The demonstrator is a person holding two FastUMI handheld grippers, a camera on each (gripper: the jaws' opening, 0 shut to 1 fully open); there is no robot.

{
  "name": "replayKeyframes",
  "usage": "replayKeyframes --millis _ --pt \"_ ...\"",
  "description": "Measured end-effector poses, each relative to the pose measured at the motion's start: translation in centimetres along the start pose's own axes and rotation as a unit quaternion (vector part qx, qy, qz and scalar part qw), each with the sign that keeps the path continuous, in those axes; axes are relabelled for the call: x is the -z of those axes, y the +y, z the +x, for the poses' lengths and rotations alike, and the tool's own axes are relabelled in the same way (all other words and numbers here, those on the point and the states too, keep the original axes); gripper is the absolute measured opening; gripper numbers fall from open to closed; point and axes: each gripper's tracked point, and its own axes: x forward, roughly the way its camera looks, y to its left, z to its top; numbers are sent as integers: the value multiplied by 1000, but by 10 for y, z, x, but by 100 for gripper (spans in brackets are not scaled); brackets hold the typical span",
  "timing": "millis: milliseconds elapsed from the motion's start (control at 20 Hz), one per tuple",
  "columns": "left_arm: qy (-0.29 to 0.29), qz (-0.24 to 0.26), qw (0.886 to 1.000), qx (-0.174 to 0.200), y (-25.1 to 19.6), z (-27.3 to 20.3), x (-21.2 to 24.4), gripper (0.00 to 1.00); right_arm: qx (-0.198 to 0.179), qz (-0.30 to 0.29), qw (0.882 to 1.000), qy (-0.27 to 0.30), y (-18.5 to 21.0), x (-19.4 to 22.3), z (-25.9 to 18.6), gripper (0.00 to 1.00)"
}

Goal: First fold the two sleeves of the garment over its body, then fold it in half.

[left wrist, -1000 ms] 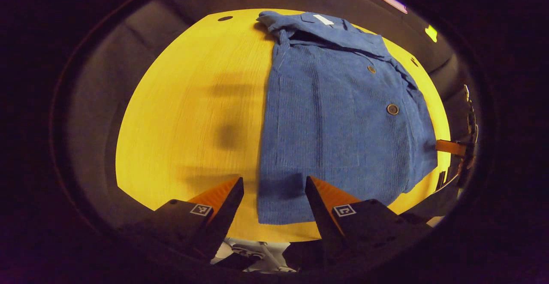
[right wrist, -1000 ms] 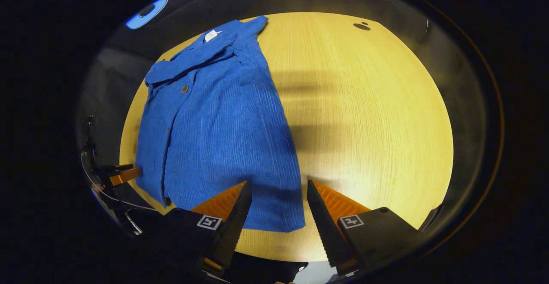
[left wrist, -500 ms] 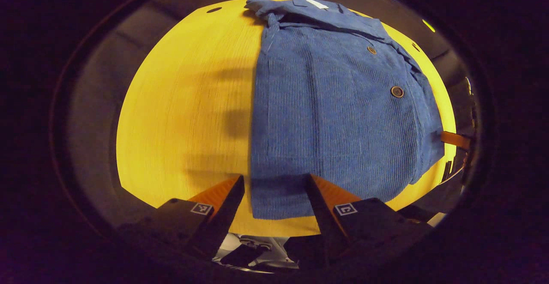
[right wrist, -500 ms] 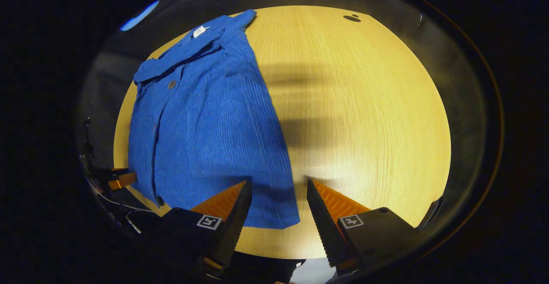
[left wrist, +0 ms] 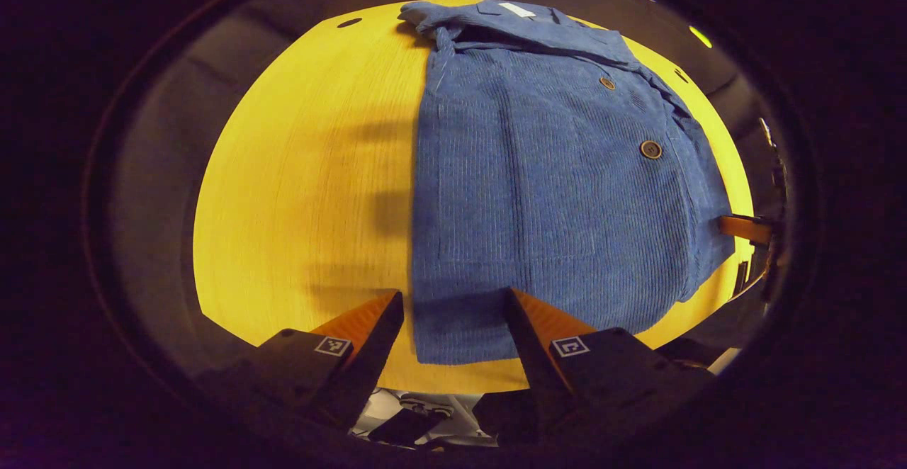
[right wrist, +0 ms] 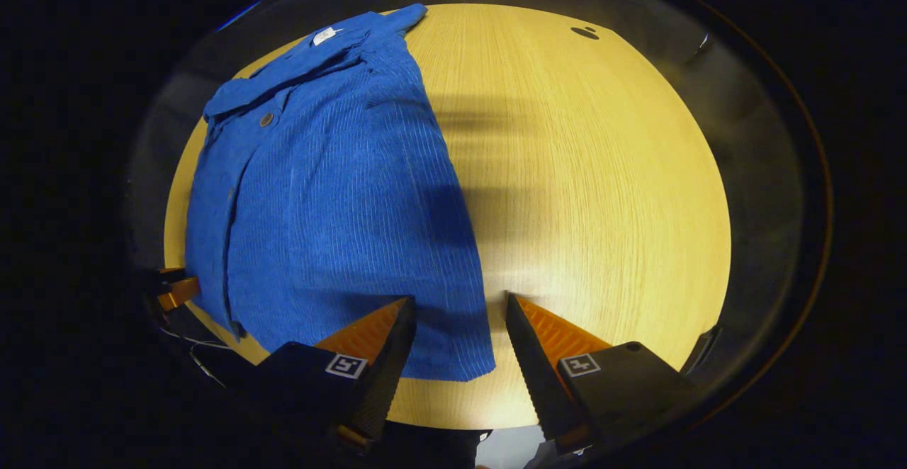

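A blue corduroy shirt (left wrist: 545,171) lies flat on the yellow wooden table (left wrist: 297,185), collar at the far end, both sleeves folded in over its body. My left gripper (left wrist: 453,317) stands open just above the shirt's near left hem corner. In the right gripper view the same shirt (right wrist: 333,193) fills the left half of the table (right wrist: 602,171). My right gripper (right wrist: 460,320) is open over the shirt's near right hem corner. The other gripper's fingers (left wrist: 744,228) show at the far right edge of the left gripper view, beside the hem.
The table's near edge runs just under both grippers. A small dark hole (right wrist: 584,32) sits in the tabletop at the far right, and another hole (left wrist: 348,23) at the far left. Bare wood lies on either side of the shirt.
Both grippers have moved lower and a little forward toward the shirt's near hem corners. The shirt has not moved, and both stay open.
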Motion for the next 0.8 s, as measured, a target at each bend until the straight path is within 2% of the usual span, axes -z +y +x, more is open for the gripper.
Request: replayKeyframes --millis 50,100,150,200,250,300,350,400,450,500,800 --pt "-6 -1 1000 1 -4 0 -4 75 1 4 1000 4 4 1 2 62" --pt "-14 1 1000 6 -8 1 -6 70 -1 3 1000 6 6 2 1 51" --pt "-17 8 1000 18 -15 2 -9 48 -1 -9 1000 16 6 4 1 39" --pt "-17 10 1000 20 -17 2 -10 25 -25 -1 1000 16 13 4 6 39" --pt "-14 12 999 26 -20 3 -10 2 -30 26 999 18 13 2 5 24" --pt "-17 2 999 40 -21 4 -13 2 -42 37 998 19 15 1 1 8" --pt "-21 -15 998 62 -26 5 -16 0 -49 49 997 20 13 0 2 0" --pt "-18 -40 994 99 -33 0 -16 0 -56 72 996 7 15 -2 -2 8" --pt "-12 -69 989 130 -39 -4 -18 0 -62 81 995 6 16 -3 2 1" --pt "-8 -86 985 147 -42 -2 -17 0 -64 83 994 6 16 -3 1 1" --pt "-53 -53 983 169 -43 -37 -38 0 -82 106 990 -42 23 -39 -34 1"
